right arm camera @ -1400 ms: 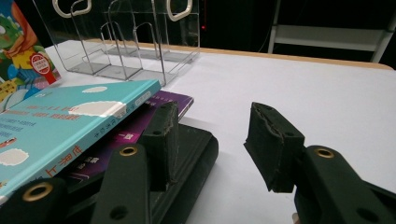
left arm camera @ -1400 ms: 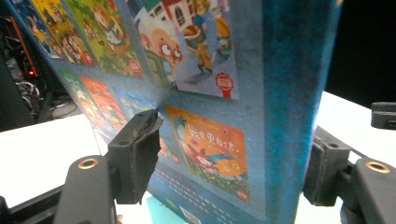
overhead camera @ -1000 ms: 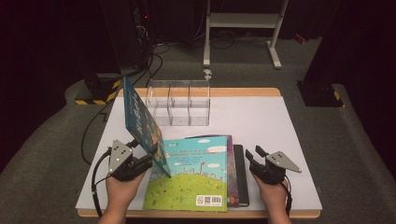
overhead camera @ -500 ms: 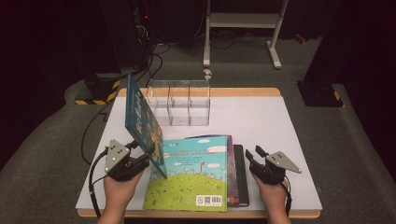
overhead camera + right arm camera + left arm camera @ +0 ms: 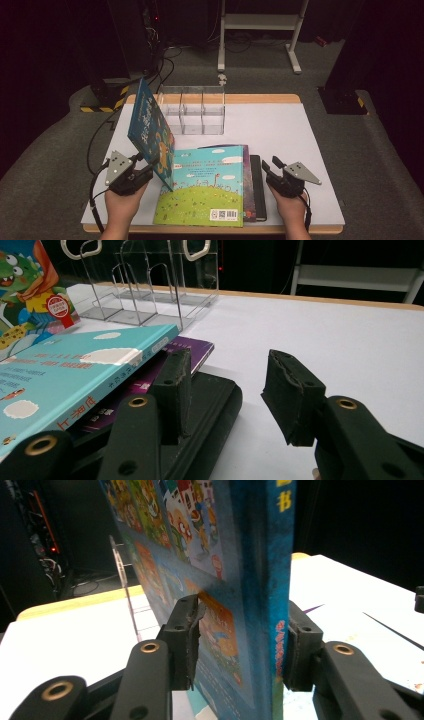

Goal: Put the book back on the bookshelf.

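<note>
Left tool (image 5: 142, 167) at 8 o'clock on the worktop (image 5: 280, 130), jaws either side of the blue book (image 5: 150, 132) near its lower edge. Its jaws have just been closing, book between them; in the left gripper view the rubbery black pads (image 5: 187, 640) sit against cover and spine, looks like a grip, though contact on the far pad is hard to confirm. Blue book (image 5: 235, 580) stands tilted on edge, glossy hardcover, cartoon print, flat squared spine with yellow characters.

Right tool (image 5: 272, 172) at 4 o'clock, jaws part open, nothing between them; foam pads (image 5: 295, 395) worn and chipped at the edges. It hovers just beside the black notebook (image 5: 256, 185), matte, rounded corners.

Stack at 6 o'clock: teal book (image 5: 205, 187) on top, flat, glossy, green hill and white clouds, barcode at its near corner. Purple book (image 5: 185, 347) under it, thin, soft cover. Black notebook (image 5: 215, 400) against the stack's right side.

Clear rack (image 5: 195, 110) at 12 o'clock, transparent acrylic, three slots, upright dividers with rounded cutouts. Worktop white, smooth, wooden rim.
</note>
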Tool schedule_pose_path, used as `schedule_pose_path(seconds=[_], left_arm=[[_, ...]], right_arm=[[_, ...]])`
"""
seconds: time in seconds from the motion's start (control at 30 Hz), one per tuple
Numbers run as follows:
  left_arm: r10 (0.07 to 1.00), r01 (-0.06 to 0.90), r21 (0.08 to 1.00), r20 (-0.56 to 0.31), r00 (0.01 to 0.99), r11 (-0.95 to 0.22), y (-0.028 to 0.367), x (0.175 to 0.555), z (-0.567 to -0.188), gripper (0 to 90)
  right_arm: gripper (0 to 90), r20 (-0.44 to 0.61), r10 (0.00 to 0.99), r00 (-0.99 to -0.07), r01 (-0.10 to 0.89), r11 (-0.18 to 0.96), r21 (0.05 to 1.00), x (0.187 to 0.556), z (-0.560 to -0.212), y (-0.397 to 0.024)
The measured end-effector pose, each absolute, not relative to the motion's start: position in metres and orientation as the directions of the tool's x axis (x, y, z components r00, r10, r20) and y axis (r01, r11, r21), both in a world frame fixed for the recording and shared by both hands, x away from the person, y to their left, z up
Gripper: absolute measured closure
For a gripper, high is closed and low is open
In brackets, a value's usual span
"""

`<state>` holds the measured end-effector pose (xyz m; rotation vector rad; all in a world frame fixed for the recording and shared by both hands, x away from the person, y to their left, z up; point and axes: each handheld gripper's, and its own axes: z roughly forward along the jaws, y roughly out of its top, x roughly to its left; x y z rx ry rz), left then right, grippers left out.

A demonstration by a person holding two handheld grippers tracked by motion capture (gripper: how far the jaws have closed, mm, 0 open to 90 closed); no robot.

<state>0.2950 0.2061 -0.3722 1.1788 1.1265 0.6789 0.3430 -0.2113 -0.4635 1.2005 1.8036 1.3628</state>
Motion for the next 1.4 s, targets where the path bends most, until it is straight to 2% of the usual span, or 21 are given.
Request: schedule_pose_path(seconds=[0.63,0.9,1.4], left_arm=[[0.911,0.108,0.949,-0.315,0.266,0.296,0.226,0.293,-0.372,68.7],[0.911,0.098,0.943,-0.331,0.246,0.317,0.234,0.294,-0.371,81.9],[0.912,0.065,0.949,-0.314,0.263,0.308,0.239,0.291,-0.376,82.7]], right_arm=[[53.2,0.075,0.898,-0.433,0.317,0.074,0.946,0.343,-0.464,-0.209],[53.2,0.074,0.898,-0.434,0.316,0.075,0.946,0.343,-0.464,-0.209],[53.4,0.077,0.901,-0.428,0.317,0.070,0.946,0.343,-0.464,-0.210]])
